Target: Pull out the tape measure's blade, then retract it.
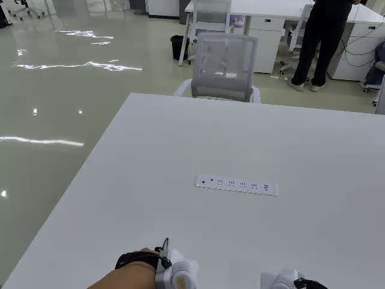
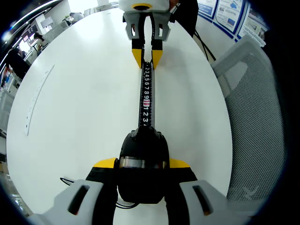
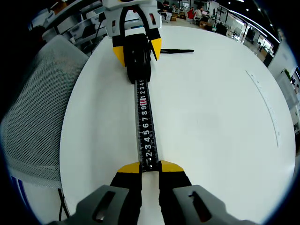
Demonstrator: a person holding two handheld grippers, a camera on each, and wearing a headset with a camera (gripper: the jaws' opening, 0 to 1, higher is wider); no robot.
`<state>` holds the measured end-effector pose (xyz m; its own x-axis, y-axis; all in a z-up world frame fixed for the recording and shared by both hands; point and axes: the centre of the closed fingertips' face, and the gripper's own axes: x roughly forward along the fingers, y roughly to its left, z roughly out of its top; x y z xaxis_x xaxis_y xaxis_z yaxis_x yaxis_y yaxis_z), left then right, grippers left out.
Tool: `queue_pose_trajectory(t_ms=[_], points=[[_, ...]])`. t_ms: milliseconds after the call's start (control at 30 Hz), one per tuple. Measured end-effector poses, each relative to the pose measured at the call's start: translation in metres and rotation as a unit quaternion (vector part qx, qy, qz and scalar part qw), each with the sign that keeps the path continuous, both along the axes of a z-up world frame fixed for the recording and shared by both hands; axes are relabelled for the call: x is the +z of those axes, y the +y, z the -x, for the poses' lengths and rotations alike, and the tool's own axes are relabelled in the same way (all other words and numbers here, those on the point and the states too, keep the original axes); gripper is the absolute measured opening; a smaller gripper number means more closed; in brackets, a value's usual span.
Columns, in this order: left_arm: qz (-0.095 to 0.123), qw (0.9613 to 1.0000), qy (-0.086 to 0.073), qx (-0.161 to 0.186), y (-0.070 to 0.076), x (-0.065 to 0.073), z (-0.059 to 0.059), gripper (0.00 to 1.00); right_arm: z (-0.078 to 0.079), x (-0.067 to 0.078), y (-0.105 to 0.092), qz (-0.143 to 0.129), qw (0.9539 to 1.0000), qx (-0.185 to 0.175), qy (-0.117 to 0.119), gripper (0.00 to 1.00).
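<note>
Table (image 1: 150,156), as I see it: pwr strip (image 1: 236,185) on it at centre, ahead of both grippers. Chair (image 1: 224,66) behind far edge. Tape measure (image 2: 143,145) in L gripper (image 2: 143,163); blade (image 3: 143,117) runs over tabletop to R gripper (image 3: 150,167).

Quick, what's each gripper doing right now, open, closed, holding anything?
Left gripper: closed on the tape measure's case.
Right gripper: closed on the end of the blade.

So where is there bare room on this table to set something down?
The table is bare from the power strip to the far edge by the chair, and beside the strip. Crowded at the near edge, where the blade runs from the case in the left tongs to the right tongs.
</note>
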<state>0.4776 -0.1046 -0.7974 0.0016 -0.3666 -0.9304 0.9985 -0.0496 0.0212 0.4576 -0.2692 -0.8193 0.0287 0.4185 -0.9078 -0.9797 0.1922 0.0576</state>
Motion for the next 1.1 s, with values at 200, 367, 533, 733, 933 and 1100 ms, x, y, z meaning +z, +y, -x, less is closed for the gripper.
queue_pose_trajectory(t_ms=[200,367,533,733,933,1100], points=[[0.000,1.0000,0.000,0.001,0.000,0.000,0.000,0.35,0.001,0.001,-0.003,0.002,1.0000,0.000,0.000,0.11],[-0.001,1.0000,-0.001,0.001,0.000,0.000,0.000,0.35,0.002,0.001,-0.006,0.004,1.0000,-0.003,0.003,0.11],[0.000,1.0000,-0.001,0.001,0.000,0.000,0.001,0.35,0.002,0.001,-0.008,0.004,1.0000,-0.005,0.004,0.11],[0.000,1.0000,-0.001,0.002,0.000,0.000,0.001,0.35,0.002,0.002,-0.011,0.007,1.0000,-0.006,0.004,0.11],[0.000,1.0000,-0.002,0.002,0.000,0.000,0.001,0.34,0.003,0.001,-0.015,0.009,0.9999,-0.005,0.004,0.11],[0.002,1.0000,-0.003,0.003,0.000,0.000,0.001,0.34,0.003,0.001,-0.018,0.011,0.9999,-0.008,0.005,0.11]])
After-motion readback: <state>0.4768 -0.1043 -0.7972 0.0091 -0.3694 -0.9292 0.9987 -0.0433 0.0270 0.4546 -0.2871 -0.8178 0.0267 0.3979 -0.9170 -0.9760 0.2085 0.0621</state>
